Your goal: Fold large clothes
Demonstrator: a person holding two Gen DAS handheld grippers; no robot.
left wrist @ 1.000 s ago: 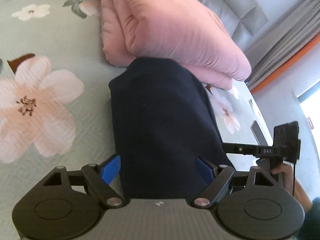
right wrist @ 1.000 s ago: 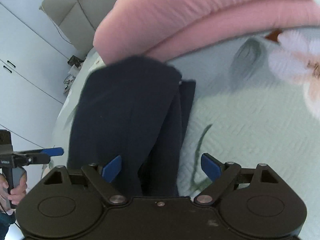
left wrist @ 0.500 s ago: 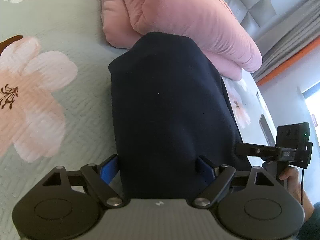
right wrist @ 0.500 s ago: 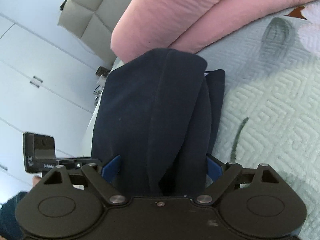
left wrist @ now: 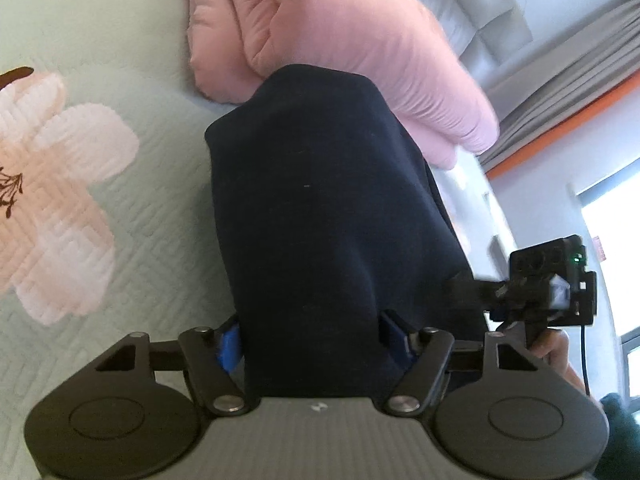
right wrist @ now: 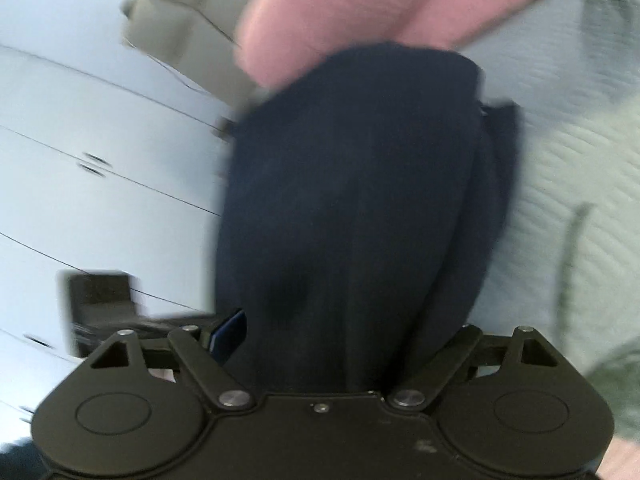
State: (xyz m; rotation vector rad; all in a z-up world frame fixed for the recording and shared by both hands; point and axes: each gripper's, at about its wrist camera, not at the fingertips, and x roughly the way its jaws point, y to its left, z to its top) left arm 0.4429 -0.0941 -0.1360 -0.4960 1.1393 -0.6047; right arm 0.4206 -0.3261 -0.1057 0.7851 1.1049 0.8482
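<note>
While both grippers bite the navy garment (left wrist: 320, 216) | left gripper (left wrist: 314, 344) jaws just closing, clamped on near hem | right gripper (right wrist: 340, 344) grasping it, blurred | risk: thick bundle slips, fold skews toward pink duvet (left wrist: 340, 40) ahead

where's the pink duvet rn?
Left wrist view: the pink duvet lies folded at top centre on the floral bedspread, just beyond the far end of the navy garment.
</note>
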